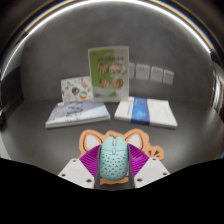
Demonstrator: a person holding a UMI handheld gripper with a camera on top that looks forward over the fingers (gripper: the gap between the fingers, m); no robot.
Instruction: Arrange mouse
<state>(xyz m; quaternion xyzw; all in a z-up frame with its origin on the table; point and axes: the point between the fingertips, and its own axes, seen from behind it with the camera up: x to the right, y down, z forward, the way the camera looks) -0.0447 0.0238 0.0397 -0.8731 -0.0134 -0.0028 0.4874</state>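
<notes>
A pale teal mouse point(112, 160) with a dotted shell sits between my gripper's point(112, 166) two fingers. The purple pads point(91, 160) press against both its sides, so the gripper is shut on it. Under and just beyond the mouse lies an orange and cream mouse mat point(97, 139) shaped like an animal head. I cannot tell whether the mouse rests on the mat or hangs just above it.
On the grey table beyond the mat lie a white booklet point(76, 112) on the left and a white box with a blue stripe point(146, 111) on the right. An upright picture card point(108, 70) leans on the back wall beside wall sockets point(149, 72).
</notes>
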